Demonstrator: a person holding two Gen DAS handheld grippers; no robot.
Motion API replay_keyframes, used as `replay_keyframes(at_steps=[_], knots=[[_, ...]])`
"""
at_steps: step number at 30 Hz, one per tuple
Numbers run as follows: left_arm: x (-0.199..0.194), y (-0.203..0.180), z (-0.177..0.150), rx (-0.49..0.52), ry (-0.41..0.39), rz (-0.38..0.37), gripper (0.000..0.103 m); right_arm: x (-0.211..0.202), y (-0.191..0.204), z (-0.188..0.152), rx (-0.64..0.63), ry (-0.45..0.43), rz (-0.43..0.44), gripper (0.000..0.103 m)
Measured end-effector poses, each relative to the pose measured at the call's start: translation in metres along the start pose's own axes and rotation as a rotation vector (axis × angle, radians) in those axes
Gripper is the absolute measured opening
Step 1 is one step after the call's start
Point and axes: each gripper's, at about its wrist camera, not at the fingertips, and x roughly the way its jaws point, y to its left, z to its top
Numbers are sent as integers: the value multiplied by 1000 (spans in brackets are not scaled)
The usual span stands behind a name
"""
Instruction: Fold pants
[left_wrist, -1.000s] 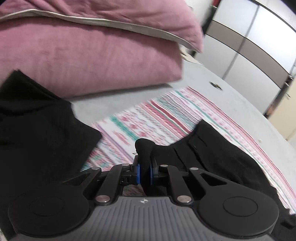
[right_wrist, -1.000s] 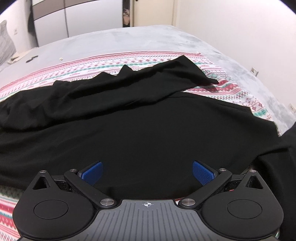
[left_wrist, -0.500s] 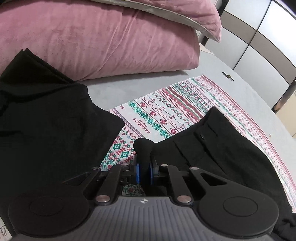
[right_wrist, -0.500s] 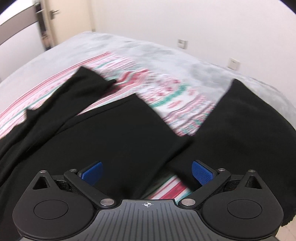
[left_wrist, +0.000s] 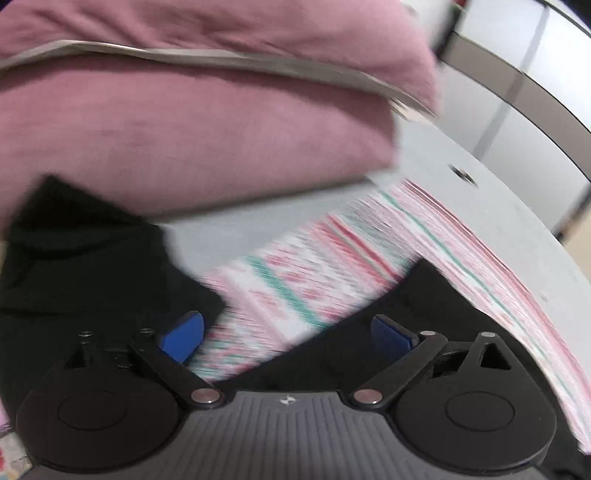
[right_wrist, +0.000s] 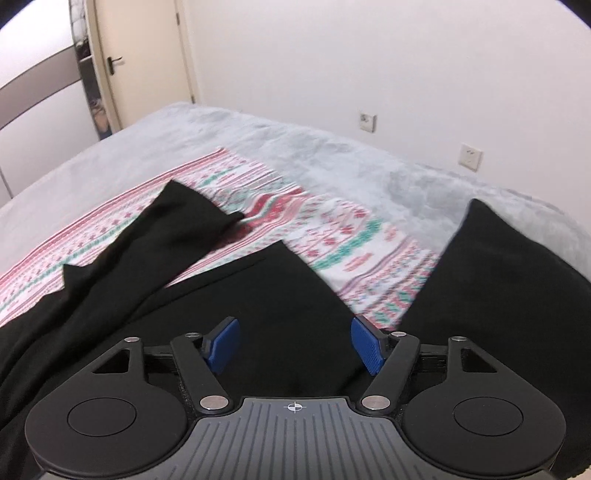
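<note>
Black pants lie spread on a patterned red, green and white blanket; one leg end points to the far left and another end lies just ahead of my right gripper. My right gripper is open and empty just above the black cloth. In the left wrist view the pants lie at the lower right on the blanket. My left gripper is open and empty above their edge. This view is blurred by motion.
A second black garment lies at the left in the left wrist view and another dark cloth at the right in the right wrist view. Two pink pillows are stacked at the bed's head. A grey bedspread, white wall and door lie beyond.
My left gripper has opened and let go of the pants' edge it was pinching. My right gripper has stayed open and swung right, toward the bed's far corner and wall.
</note>
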Motion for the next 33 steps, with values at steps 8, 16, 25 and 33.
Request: replay_keyframes(at_steps=[8,16,25,33], knots=[[75,-118,28,365,-2,-97,103,29,53,19,-165,16,31,75],[170,-171,16,466,118,-137,103,80,80,71,-342,-45,56,80],[221,-190,5,578,123,-119,103,182,136,126,-560,-7,94,81],[216,-188,11,546,31,-98,43,274,176,167,-505,58,126,84]])
